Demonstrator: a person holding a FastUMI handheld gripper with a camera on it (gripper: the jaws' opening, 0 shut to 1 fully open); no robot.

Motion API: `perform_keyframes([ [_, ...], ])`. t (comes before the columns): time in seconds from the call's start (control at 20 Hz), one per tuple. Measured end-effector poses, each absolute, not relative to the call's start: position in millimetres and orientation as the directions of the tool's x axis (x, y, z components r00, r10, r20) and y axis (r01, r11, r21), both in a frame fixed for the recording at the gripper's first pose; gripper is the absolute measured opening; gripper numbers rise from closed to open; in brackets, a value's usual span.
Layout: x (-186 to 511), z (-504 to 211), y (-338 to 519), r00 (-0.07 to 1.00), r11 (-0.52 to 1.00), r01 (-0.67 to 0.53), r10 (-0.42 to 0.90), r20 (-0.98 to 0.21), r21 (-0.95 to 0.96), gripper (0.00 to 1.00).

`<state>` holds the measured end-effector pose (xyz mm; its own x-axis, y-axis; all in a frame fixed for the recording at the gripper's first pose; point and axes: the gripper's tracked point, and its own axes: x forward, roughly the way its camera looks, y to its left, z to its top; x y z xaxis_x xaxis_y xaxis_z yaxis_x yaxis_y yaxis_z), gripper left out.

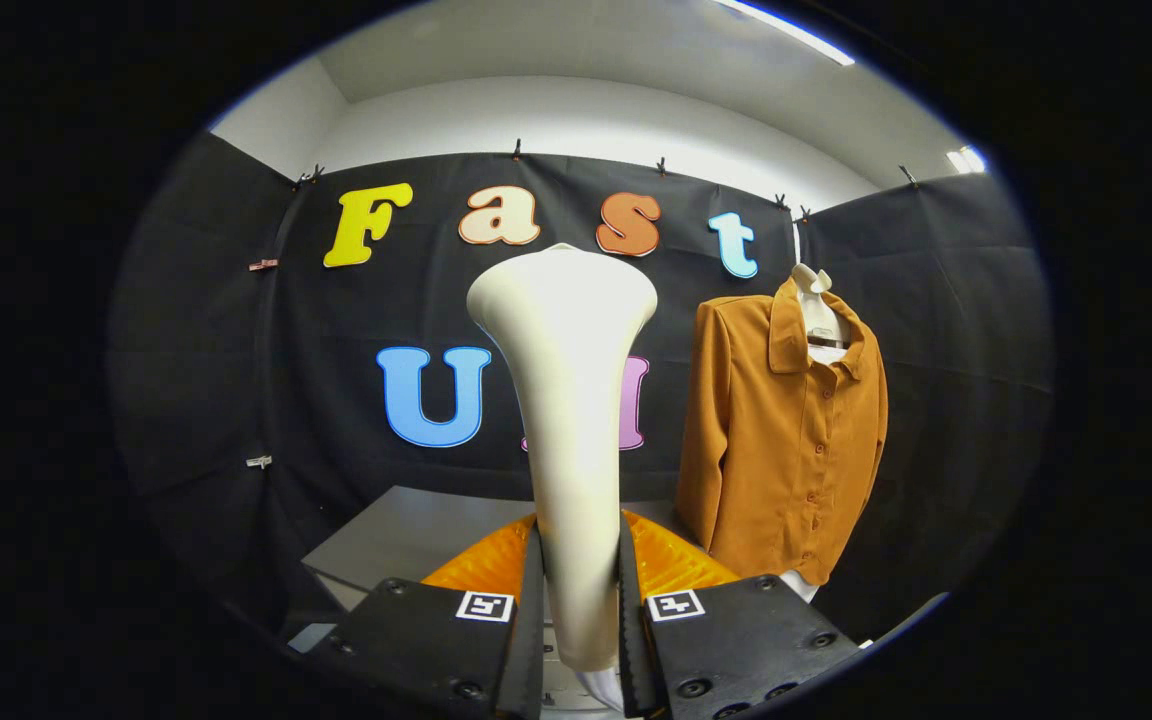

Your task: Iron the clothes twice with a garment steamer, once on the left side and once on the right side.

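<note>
Clamped from both sides, our gripper [581, 600] has its fingers [534, 610] pressed on the neck of the white garment steamer [568, 400], which stands upright with its flared head at twelve o'clock, likely so we can swing the face toward the cloth. At two o'clock beyond it hangs the orange shirt [786, 440] on a white mannequin form [816, 310], buttoned and well apart from the head. A grey table [406, 540] lies at ten o'clock. We read no brand; square markers [484, 606] on the fingers carry only patterns.
</note>
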<state>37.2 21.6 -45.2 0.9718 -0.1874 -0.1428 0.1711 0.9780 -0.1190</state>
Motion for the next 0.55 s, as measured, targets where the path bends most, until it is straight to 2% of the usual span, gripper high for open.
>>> perform_keyframes([
  [0.55,40.2,-45.1,23.2,0.972,0.978,0.168,-0.185,-0.141,-0.125,0.34],
])
